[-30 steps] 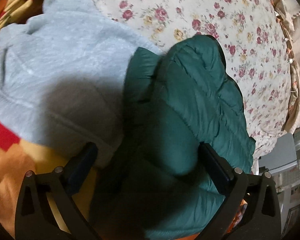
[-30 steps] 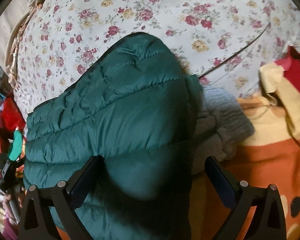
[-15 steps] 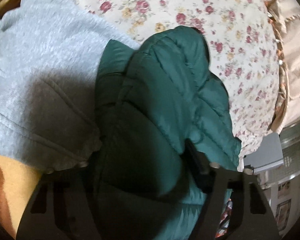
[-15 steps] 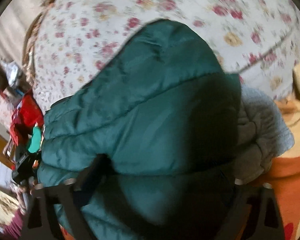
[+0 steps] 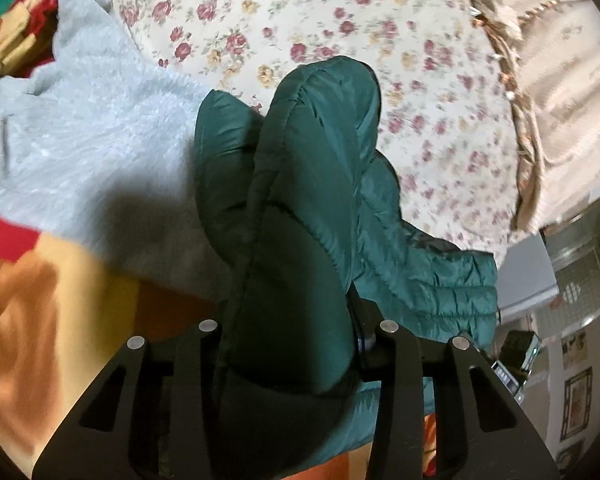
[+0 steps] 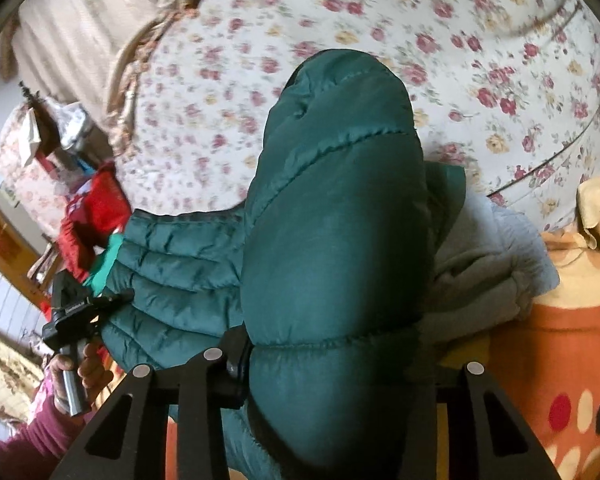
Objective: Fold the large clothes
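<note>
Closest to both cameras, between the black fingers of each tool, sits a thick bunched roll of the green puffer jacket (image 5: 312, 184): the left gripper (image 5: 292, 344) is clenched on one fold of it, and the right gripper (image 6: 332, 364) is clenched on another, the quilted fabric bulging up and forward out of each grip. In the right wrist view the left tool shows at the lower left, held in the person's hand (image 6: 80, 372), beside the jacket's stitched panel that droops toward the bed's edge. This looks like the lift-and-carry part of a fold, with two grasped points raised off the bedding and the rest of the jacket hanging or trailing. Just behind the jacket, touching its side, lies a pale grey fleece garment (image 5: 84, 148), rumpled and not yet folded, on an orange and yellow blanket (image 5: 32, 320). Farther off spreads the floral bedspread (image 5: 420, 80), with its braided trim at the far edge. The next move probably calls for carrying both held points together across onto the flat bedspread, keeping them level so the puffy layers stack squarely, then letting go without dragging the fleece along; the slippery, springy filling may make the fold open again.
</note>
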A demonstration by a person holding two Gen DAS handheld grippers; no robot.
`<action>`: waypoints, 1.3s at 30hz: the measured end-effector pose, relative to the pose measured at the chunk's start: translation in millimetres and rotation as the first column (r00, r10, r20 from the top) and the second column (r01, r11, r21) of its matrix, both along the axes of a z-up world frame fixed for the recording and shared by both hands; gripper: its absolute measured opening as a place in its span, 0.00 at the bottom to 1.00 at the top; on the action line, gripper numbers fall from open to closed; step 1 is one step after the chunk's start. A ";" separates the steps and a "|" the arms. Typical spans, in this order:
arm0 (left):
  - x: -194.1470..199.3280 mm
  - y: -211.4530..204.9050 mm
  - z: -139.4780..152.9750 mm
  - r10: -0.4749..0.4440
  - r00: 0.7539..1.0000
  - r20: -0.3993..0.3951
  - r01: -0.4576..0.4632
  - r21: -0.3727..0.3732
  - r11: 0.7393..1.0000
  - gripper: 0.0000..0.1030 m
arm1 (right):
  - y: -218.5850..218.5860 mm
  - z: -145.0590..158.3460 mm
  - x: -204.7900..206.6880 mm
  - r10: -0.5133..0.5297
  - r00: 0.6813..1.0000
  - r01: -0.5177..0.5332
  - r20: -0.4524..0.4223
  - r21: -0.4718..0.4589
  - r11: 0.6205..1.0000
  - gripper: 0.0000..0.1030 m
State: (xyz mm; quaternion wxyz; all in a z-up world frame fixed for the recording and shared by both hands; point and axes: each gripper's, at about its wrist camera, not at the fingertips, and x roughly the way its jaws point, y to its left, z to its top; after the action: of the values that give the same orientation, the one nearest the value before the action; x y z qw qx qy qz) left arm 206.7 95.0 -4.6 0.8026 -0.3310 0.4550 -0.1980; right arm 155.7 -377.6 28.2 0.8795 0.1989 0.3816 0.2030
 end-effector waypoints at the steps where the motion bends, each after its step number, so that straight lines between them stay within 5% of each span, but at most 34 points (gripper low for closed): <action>1: -6.4 1.9 4.1 -0.005 1.000 0.001 0.005 0.002 1.000 0.37 | 3.6 1.7 -4.1 0.009 1.000 -0.009 -0.002 0.005 1.000 0.40; 7: -53.3 21.1 18.7 -0.038 0.998 -0.040 0.040 0.048 0.998 0.37 | 10.8 -4.9 -52.3 0.053 0.996 -0.048 -0.069 0.075 0.996 0.40; 10: -64.8 26.9 8.8 -0.025 0.997 -0.078 0.034 0.110 0.993 0.42 | 17.5 -20.4 -65.0 0.015 0.992 -0.016 -0.123 -0.008 1.000 0.44; 14: -59.5 24.2 -17.8 0.050 0.990 -0.131 -0.017 0.241 0.970 0.69 | 22.6 -56.9 -52.6 -0.119 0.974 0.086 -0.193 -0.169 0.982 0.77; 16: -59.2 23.3 -23.8 0.079 0.990 -0.116 -0.045 0.272 0.961 0.81 | 25.1 -64.5 -49.5 -0.149 0.972 0.114 -0.182 -0.188 0.976 0.83; 23: -85.7 13.9 11.5 0.124 0.992 0.031 -0.125 0.443 0.888 0.81 | 38.8 -24.7 -66.5 -0.242 0.968 0.210 -0.065 -0.316 0.925 0.83; 27: -108.1 4.0 36.2 0.116 0.984 0.137 -0.170 0.508 0.845 0.81 | 36.0 2.8 -89.9 -0.256 0.967 0.249 0.020 -0.311 0.917 0.84; 39: -143.4 -61.6 48.1 0.018 0.980 0.200 -0.140 0.616 0.775 0.81 | 95.8 13.5 -125.7 -0.191 0.979 0.206 0.076 -0.313 0.927 0.86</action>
State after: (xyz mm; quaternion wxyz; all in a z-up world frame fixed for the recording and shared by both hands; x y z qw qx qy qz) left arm 63.3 33.4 43.4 0.9128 -0.0445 0.4048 -0.0306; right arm 30.0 -281.8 41.8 0.9243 0.0868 0.3678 0.0529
